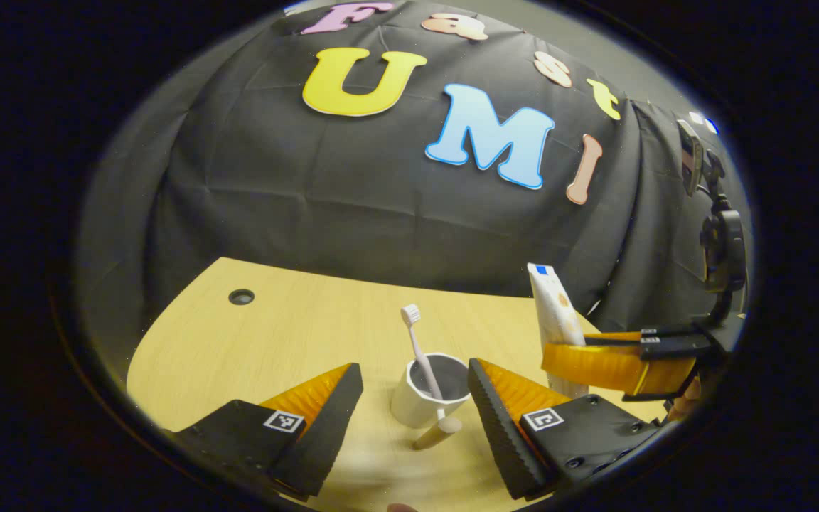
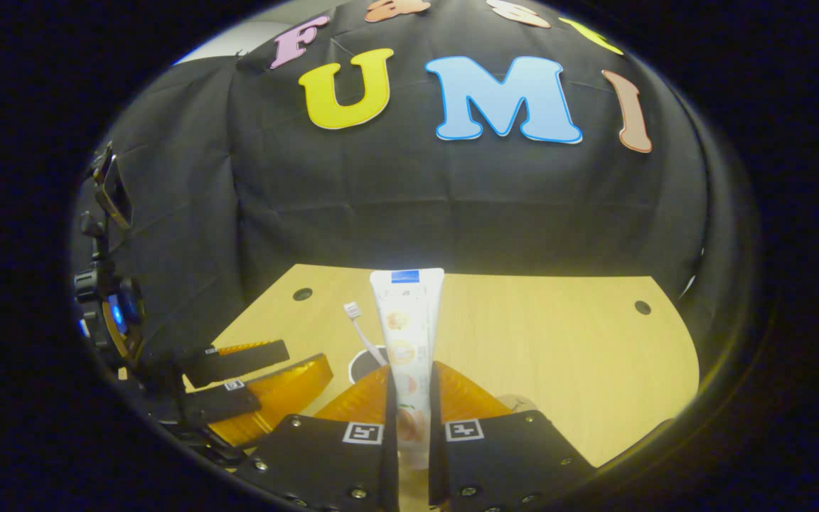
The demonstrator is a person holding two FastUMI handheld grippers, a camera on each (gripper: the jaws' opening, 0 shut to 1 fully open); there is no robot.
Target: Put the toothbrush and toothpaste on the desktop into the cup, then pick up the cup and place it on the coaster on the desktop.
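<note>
Toothpaste (image 2: 407, 334): white tube, blue band at top end, orange-brown round prints down its face. Toothbrush (image 1: 420, 352): pale pink handle, white bristles. Cup (image 1: 429, 392): white outside, grey shaded inside. Table (image 2: 559, 341): light yellow wood grain, small dark round holes near back corners. Booth wall: black creased cloth. Tongs bodies: black, each with small black-and-white square marker.

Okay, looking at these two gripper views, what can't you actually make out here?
- Coaster: right gripper view, a round sliver behind the right tool; too hidden to identify.
- Toothpaste cap end: same view, hidden between the fingers.
- Cup base: left gripper view, blurred where the toothbrush handle leans out.
</note>
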